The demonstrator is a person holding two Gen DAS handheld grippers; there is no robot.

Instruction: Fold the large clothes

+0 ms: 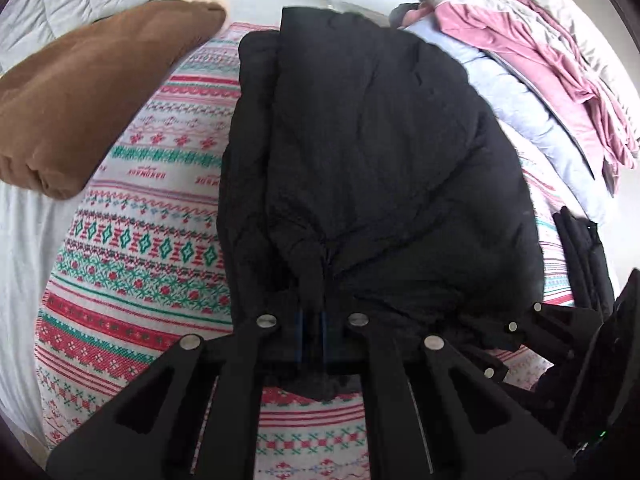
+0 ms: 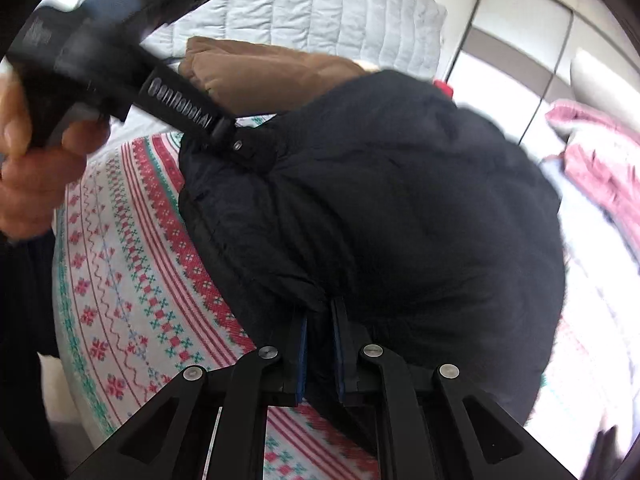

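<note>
We see a big black coat (image 1: 380,152) lying puffed up on a blanket (image 1: 132,240) with red and green patterns, on the bed. Our left tool (image 1: 313,334) is pinched tight on the coat's near edge. Our right tool (image 2: 320,354) is pinched tight on the near edge too, with black cloth between its blue pads (image 2: 303,354). A hand (image 2: 36,168) holds the left tool's handle. A brown pillow (image 1: 92,100) lies to the left of the coat, and pink clothes (image 1: 532,52) are piled at its right.
</note>
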